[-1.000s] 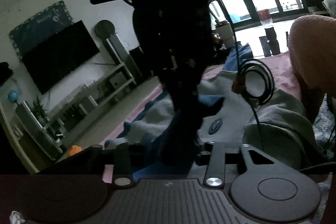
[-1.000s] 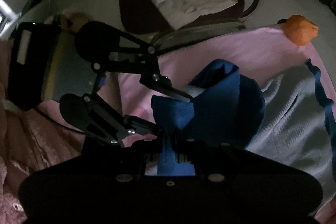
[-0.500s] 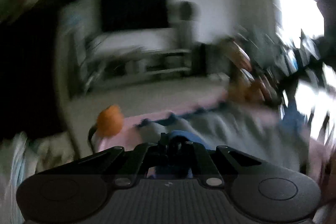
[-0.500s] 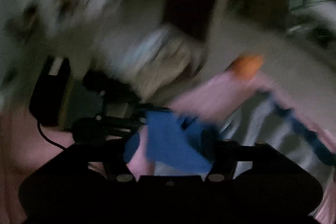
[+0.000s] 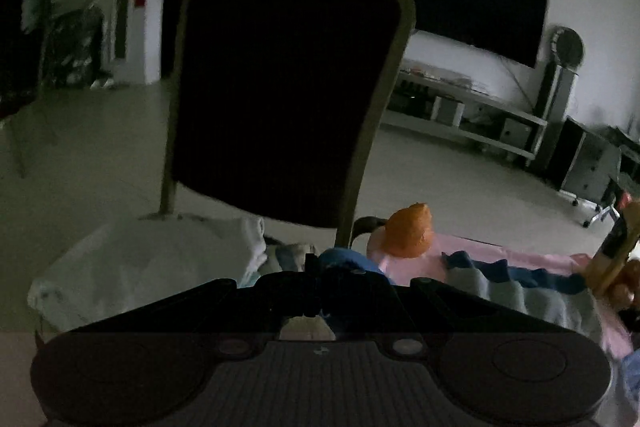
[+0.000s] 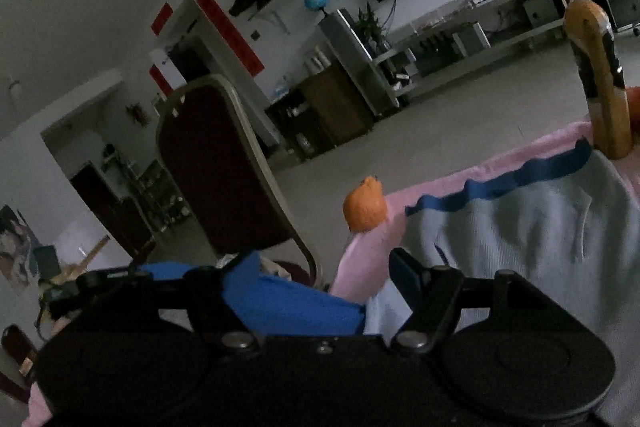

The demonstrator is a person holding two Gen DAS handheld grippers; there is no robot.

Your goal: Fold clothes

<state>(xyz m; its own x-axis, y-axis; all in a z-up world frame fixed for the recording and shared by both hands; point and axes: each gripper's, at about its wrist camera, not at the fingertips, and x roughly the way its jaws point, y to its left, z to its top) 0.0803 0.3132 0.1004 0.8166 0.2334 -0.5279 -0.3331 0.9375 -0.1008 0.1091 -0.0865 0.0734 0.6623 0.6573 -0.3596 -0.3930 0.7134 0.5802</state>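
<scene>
— Where is the garment seen?

— A grey garment [image 6: 532,251] with a blue hem [image 6: 520,179] is laid out on a pink sheet [image 6: 436,187], well seen in the right wrist view. In the left wrist view the same grey cloth [image 5: 516,297] is seen at the right, with its blue edge rumpled along the far side.

— And how is the left gripper found?

— The left gripper [image 5: 320,287] is seen with its fingers drawn close together, and blue cloth [image 5: 348,261] is bunched right at them. Whether that cloth is actually pinched cannot be told, since the tips are dark and partly hidden.

— And the right one?

— The right gripper [image 6: 316,287] is held wide. A fold of blue cloth [image 6: 288,303] is draped between its fingers and over the left finger; the right finger [image 6: 408,279] is seen resting against the grey fabric. No clamping is shown.

— What else is placed nearby?

— An orange fruit [image 6: 365,209] is set on the corner of the sheet, just beside the hem. A brown bottle [image 6: 600,75] with an orange cap is stood at the far right. A dark chair [image 5: 280,87] is seen beyond the sheet, with pale clothes [image 5: 152,263] piled on its seat. A black television [image 5: 476,11] is mounted on the far wall.
</scene>
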